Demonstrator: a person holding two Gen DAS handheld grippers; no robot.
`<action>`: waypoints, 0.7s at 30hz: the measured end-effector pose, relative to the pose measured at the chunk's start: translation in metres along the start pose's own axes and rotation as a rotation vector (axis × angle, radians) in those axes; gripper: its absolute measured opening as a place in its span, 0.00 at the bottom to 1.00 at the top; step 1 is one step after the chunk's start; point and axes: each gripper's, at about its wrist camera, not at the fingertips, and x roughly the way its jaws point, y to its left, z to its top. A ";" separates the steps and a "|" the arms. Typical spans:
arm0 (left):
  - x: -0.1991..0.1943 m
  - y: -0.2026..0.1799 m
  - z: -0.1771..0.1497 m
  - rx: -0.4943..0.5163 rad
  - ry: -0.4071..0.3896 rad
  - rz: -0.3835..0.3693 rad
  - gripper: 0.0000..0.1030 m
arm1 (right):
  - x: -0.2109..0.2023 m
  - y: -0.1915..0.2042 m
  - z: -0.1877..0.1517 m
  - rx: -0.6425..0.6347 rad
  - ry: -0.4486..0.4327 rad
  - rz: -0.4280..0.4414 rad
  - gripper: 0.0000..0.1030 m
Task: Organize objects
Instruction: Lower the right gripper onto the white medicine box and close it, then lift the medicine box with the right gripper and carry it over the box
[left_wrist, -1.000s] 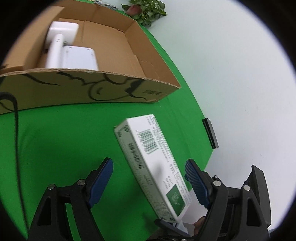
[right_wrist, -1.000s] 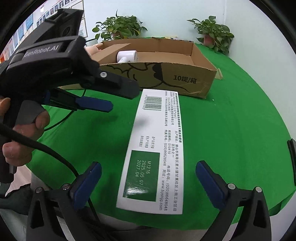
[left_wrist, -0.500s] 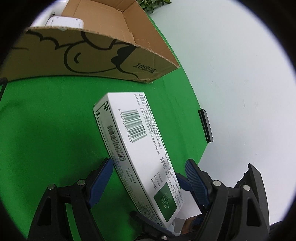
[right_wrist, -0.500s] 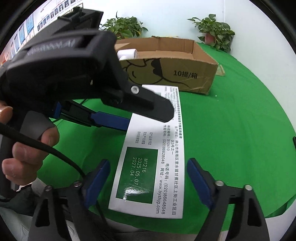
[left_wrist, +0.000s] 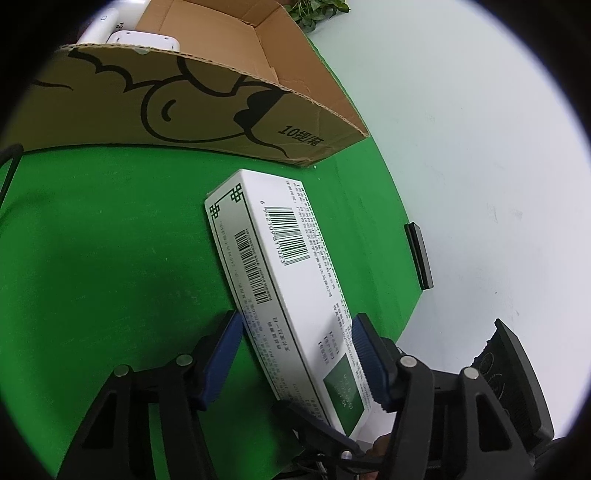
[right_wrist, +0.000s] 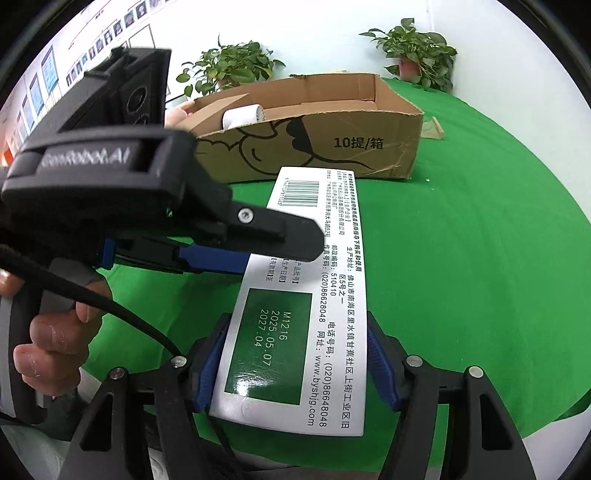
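Note:
A long white carton with barcodes and a green label (left_wrist: 291, 273) lies on the green table, also in the right wrist view (right_wrist: 314, 288). My left gripper (left_wrist: 295, 343) has closed in on its middle, blue pads against both long sides. My right gripper (right_wrist: 295, 354) is shut on its near end at the label. The left gripper's body (right_wrist: 147, 206) crosses over the carton in the right wrist view. An open cardboard box (left_wrist: 207, 96) stands beyond, also in the right wrist view (right_wrist: 314, 144), with white items (left_wrist: 144, 38) inside.
A small black slab (left_wrist: 419, 254) lies near the table's right edge. Potted plants (right_wrist: 413, 51) stand behind the box. A black cable (left_wrist: 9, 166) runs at the left. The green table (right_wrist: 461, 258) ends just right of the carton.
Both grippers have narrowed from wide open onto the white carton. The left gripper has moved forward over it, toward the cardboard box.

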 end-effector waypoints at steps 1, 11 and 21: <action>0.001 -0.001 -0.001 -0.005 0.009 -0.003 0.58 | -0.002 -0.002 -0.001 0.012 -0.003 0.011 0.62; 0.008 -0.012 -0.012 -0.006 0.027 -0.008 0.47 | 0.001 -0.016 0.010 0.084 0.001 0.056 0.60; -0.017 -0.037 -0.018 0.032 -0.074 -0.054 0.41 | -0.018 -0.004 0.026 0.044 -0.069 0.014 0.58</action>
